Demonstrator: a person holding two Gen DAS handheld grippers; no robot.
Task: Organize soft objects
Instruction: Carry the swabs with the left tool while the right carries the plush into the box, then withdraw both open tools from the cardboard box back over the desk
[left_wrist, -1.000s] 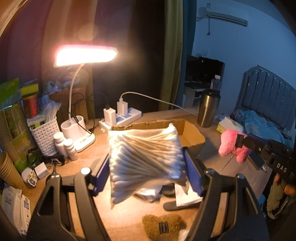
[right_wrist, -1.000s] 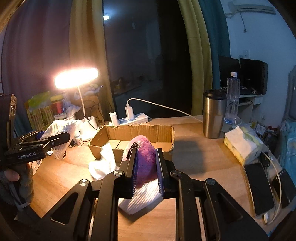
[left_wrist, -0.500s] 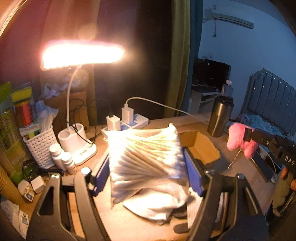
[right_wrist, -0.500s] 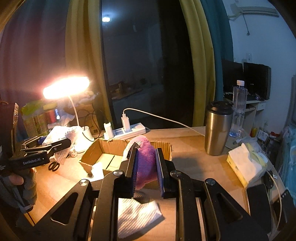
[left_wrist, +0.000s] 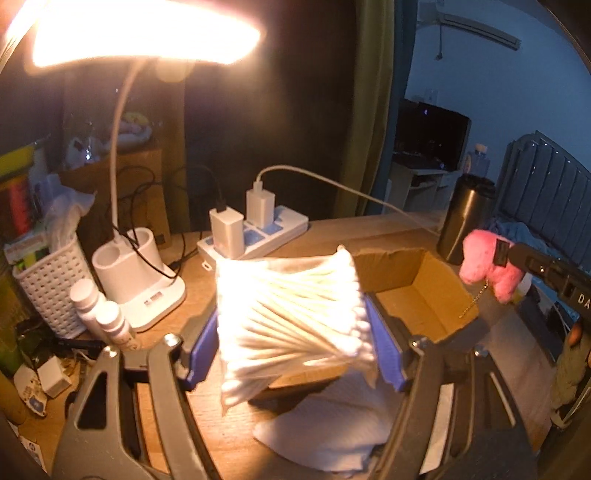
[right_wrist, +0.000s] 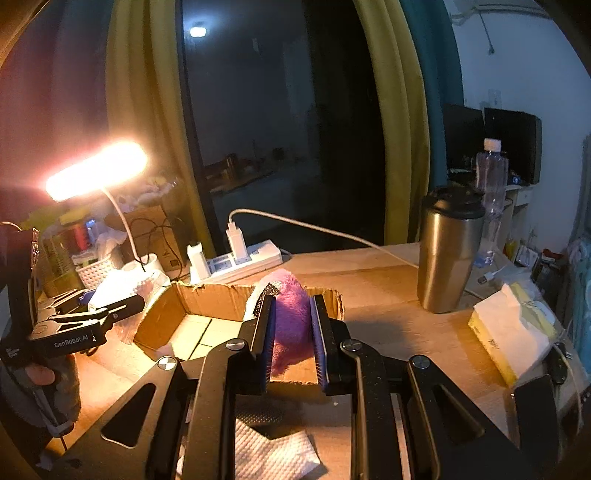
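Right gripper (right_wrist: 293, 332) around pink plush toy (right_wrist: 291, 325).

This is a bedroom in a home, used also as a desk corner, seen at night. A padded headboard (left_wrist: 546, 192) with rumpled bedding below it stands at the right, and a wall air conditioner (left_wrist: 476, 27) hangs above. A dark window (right_wrist: 280, 129) is framed by yellow-green curtains (right_wrist: 391, 122). The wooden desk (right_wrist: 388, 291) carries household clutter: a lit desk lamp (left_wrist: 144, 33), a power strip (left_wrist: 258, 236) with chargers, a steel tumbler (right_wrist: 448, 251), a tissue pack (right_wrist: 513, 332), a white basket (left_wrist: 48, 284) and small bottles (left_wrist: 99, 314). A monitor (left_wrist: 432, 136) sits on a side table behind.
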